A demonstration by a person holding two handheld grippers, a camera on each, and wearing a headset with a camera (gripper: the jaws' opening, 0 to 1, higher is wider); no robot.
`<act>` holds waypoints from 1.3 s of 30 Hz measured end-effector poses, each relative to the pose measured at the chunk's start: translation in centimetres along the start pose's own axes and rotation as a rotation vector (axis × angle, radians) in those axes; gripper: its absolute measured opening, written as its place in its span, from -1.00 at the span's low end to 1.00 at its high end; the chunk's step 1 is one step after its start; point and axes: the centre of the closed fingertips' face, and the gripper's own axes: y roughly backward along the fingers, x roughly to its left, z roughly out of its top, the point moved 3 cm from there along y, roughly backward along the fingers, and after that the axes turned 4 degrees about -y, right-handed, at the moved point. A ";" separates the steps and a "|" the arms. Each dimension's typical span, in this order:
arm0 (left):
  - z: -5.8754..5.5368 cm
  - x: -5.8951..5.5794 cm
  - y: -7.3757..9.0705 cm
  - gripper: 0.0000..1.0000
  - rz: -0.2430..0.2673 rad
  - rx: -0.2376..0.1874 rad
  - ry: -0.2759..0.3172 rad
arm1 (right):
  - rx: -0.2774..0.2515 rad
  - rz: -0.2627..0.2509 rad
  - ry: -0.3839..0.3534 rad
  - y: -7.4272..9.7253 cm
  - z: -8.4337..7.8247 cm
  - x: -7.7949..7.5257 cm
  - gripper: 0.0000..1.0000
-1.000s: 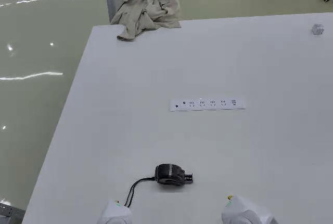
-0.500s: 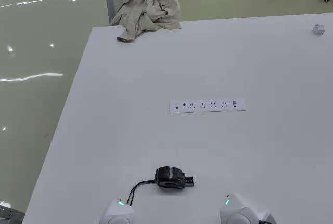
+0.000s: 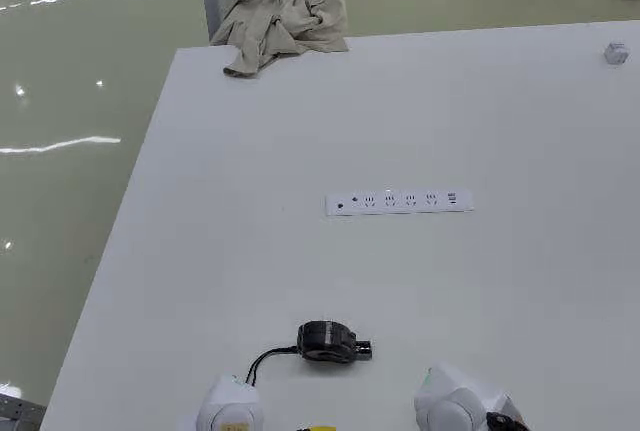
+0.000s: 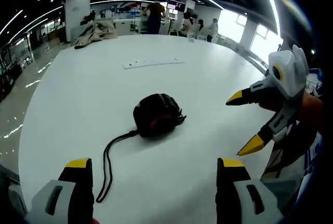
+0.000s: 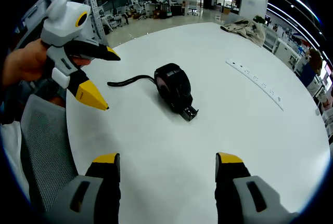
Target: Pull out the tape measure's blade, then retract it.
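The black rounded tape measure (image 3: 327,341) lay on the white desk (image 3: 300,131); the left gripper (image 4: 153,162) and right gripper (image 5: 167,157) hovered near, fingers (image 4: 78,182) apart for grasping.

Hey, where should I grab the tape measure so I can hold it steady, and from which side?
Probably clamp the rounded black case with the left hand-held gripper, coming in from the strap end. The blade tip points the other way, toward the right hand-held gripper, which leaves that end free for pulling.
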 end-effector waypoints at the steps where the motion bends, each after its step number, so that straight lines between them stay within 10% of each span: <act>1: 0.0 0.0 -0.1 0.93 -0.002 0.001 -0.001 | 0.004 0.000 0.003 -0.1 0.0 -0.1 0.52; 39: 2.1 0.5 -3.4 0.83 -0.090 0.005 -0.147 | 0.025 0.036 0.129 -2.7 1.2 -1.8 0.42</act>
